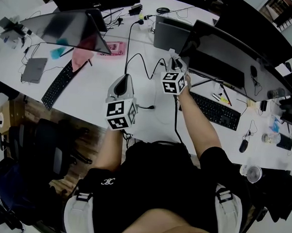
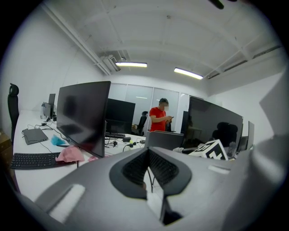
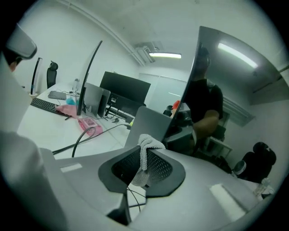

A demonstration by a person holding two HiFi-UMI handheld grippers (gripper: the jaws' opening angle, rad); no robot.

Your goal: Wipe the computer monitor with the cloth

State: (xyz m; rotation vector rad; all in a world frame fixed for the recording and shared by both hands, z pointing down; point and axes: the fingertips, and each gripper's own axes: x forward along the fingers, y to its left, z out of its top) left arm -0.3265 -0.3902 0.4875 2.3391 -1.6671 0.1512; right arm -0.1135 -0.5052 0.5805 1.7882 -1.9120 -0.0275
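A small grey-white cloth point(image 3: 145, 151) is pinched in my right gripper point(image 3: 143, 158), which is shut on it. In the head view this gripper point(image 1: 173, 60) holds the cloth point(image 1: 174, 55) up by the left edge of the wide dark curved monitor point(image 1: 226, 56). The monitor's glossy screen point(image 3: 216, 90) stands close on the right in the right gripper view and mirrors the person. My left gripper point(image 1: 122, 82) hovers over the white desk point(image 1: 98, 94) left of the monitor. Its jaws point(image 2: 148, 158) are shut with nothing held.
A second dark monitor point(image 1: 67, 28) stands at the left, with a pink cloth point(image 1: 81, 57) and a black keyboard point(image 1: 58, 83) below it. Another keyboard point(image 1: 215, 111) lies under the curved monitor. A grey laptop point(image 1: 171, 35), black cables point(image 1: 139, 60) and a mouse point(image 1: 243, 146) crowd the desk. A person in red point(image 2: 159, 119) stands far off.
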